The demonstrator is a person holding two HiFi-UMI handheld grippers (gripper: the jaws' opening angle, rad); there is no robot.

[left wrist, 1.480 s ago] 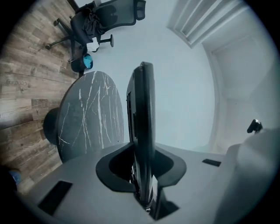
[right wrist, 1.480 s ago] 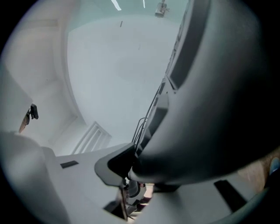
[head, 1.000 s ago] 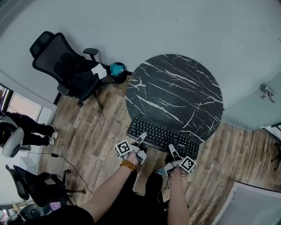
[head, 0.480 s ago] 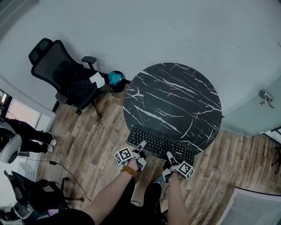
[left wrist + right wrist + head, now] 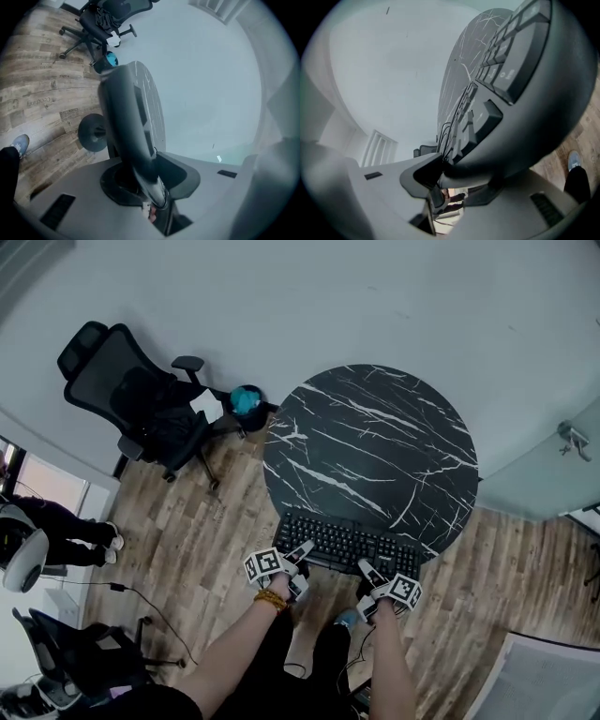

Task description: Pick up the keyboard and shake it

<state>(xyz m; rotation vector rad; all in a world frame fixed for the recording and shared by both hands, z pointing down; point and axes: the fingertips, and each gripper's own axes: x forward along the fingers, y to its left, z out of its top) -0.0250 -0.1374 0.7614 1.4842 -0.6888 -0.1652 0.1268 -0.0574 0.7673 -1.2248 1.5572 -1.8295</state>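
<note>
Keyboard [image 5: 347, 542] sits at the near rim of the round marble table [image 5: 375, 427], with its front edge reaching in between the fingers of both grippers. Left gripper [image 5: 300, 554]: jaws narrow, clamped across that edge near the left end. Right gripper [image 5: 368, 571]: edge between the jaws near the right end, pads against top and underside, jaws opening. Judgement: stiff plastic slab, fairly light, smooth casing. A shallow edge grip could slip in a shake, so 2 firm holds, wide apart, seated deeper past the fingertips.
</note>
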